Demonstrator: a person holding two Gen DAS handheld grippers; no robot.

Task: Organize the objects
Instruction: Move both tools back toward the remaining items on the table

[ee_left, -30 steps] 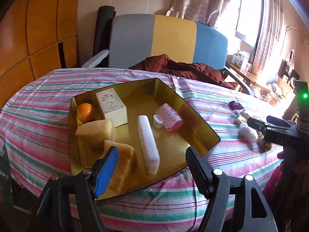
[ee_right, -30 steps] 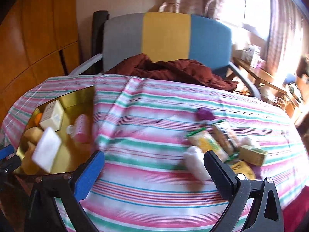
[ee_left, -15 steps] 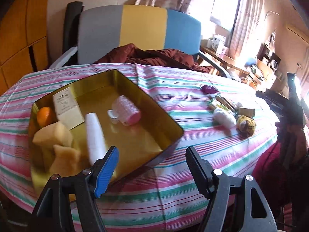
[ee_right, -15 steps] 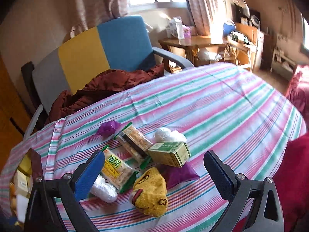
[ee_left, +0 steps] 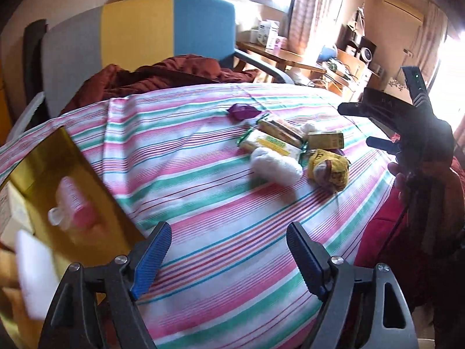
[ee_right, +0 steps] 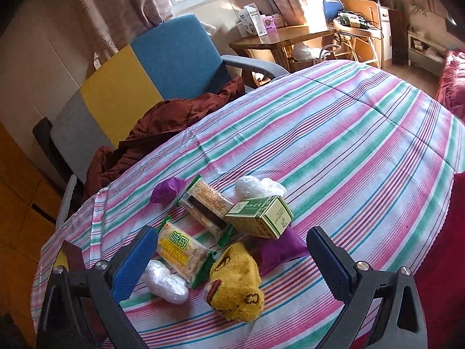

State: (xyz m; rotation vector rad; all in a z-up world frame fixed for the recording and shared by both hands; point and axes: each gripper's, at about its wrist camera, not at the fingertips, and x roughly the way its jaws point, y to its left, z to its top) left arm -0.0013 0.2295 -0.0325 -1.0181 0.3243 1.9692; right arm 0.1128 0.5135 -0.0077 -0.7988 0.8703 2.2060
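Note:
A cluster of small items lies on the striped tablecloth (ee_right: 334, 145): a yellow sock (ee_right: 237, 286), a green box (ee_right: 261, 216), two snack packets (ee_right: 180, 250), a white plastic-wrapped bundle (ee_right: 165, 285) and purple pouches (ee_right: 279, 250). My right gripper (ee_right: 229, 264) is open and hovers just above the sock and packets. My left gripper (ee_left: 229, 256) is open over bare cloth, well short of the cluster (ee_left: 290, 151). A gold tin tray (ee_left: 66, 180) sits at the far left, holding a pink roller (ee_left: 75, 206) and a white bar (ee_left: 32, 270). The right gripper's body (ee_left: 407, 128) appears at the right edge of the left wrist view.
A grey, yellow and blue chair (ee_right: 136, 78) with a maroon garment (ee_right: 162, 128) stands behind the table. A wooden side table (ee_right: 279, 37) with boxes stands by the window. A red bed cover (ee_right: 453, 81) lies at the right.
Both grippers swung right, away from the tray and toward the item cluster. The right gripper came down close over the sock and packets. Both stayed open.

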